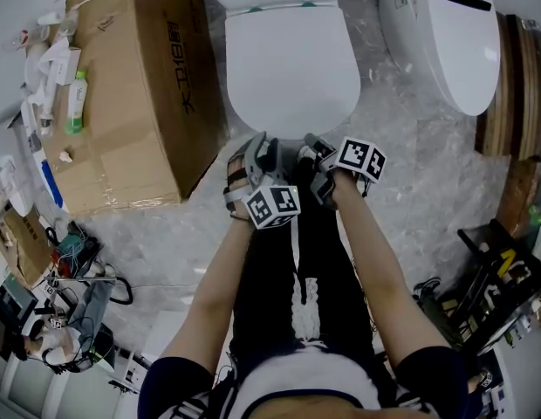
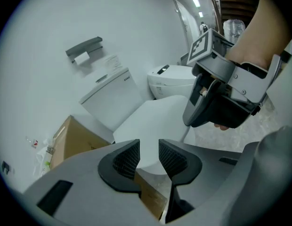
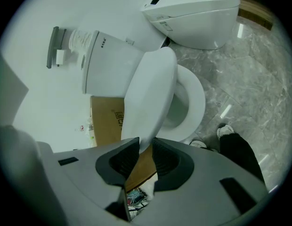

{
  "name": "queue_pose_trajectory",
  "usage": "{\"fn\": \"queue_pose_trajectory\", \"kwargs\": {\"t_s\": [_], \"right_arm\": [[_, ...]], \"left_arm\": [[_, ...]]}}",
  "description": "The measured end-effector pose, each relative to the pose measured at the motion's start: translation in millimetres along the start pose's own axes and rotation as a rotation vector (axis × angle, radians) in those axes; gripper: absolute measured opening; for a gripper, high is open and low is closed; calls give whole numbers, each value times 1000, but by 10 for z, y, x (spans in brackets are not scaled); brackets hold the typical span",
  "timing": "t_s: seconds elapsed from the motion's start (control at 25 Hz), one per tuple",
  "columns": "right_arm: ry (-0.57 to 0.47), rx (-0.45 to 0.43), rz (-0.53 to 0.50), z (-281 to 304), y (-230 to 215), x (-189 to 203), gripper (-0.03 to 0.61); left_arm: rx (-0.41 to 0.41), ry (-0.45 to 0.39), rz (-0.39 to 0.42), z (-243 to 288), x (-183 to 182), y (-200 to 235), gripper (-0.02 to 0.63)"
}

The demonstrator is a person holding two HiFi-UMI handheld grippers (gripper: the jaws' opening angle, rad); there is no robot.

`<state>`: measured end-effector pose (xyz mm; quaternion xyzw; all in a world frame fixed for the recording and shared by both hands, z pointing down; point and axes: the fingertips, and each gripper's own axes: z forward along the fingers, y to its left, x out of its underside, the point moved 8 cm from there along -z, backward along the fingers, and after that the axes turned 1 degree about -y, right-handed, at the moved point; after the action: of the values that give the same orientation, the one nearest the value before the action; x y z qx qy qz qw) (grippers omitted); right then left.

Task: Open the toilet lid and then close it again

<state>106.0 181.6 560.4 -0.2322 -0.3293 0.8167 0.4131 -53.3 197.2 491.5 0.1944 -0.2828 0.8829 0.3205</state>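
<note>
Toilet lid (image 3: 148, 93): stands half raised over the bowl (image 3: 195, 100), its near edge pinched in the right gripper (image 3: 145, 155) jaws, left gripper (image 2: 149, 158) jaws narrowly apart and empty; risk: smooth edge slips free, lid slams down.

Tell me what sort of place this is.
Probably a storeroom or test space, not a working bathroom: a toilet with its lid part raised and a second toilet stand close together, with a box beside them and cables on the floor.
</note>
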Motion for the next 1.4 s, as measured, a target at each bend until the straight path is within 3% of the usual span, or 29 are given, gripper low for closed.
{"fn": "queue_pose_trajectory", "kwargs": {"t_s": [0.48,0.56,0.68,1.4], "right_arm": [[30,80,30,218,-324,71,69],[35,90,40,258,-371,82,69],[44,107,50,316,-448,91,69],[100,205,105,669,-866,81,69]], "left_arm": [[31,1,6,66,79,-14,98],[48,1,-1,80,98,-20,44],[69,-3,-13,103,123,-40,18],[172,4,-67,235,231,-79,8]]}}
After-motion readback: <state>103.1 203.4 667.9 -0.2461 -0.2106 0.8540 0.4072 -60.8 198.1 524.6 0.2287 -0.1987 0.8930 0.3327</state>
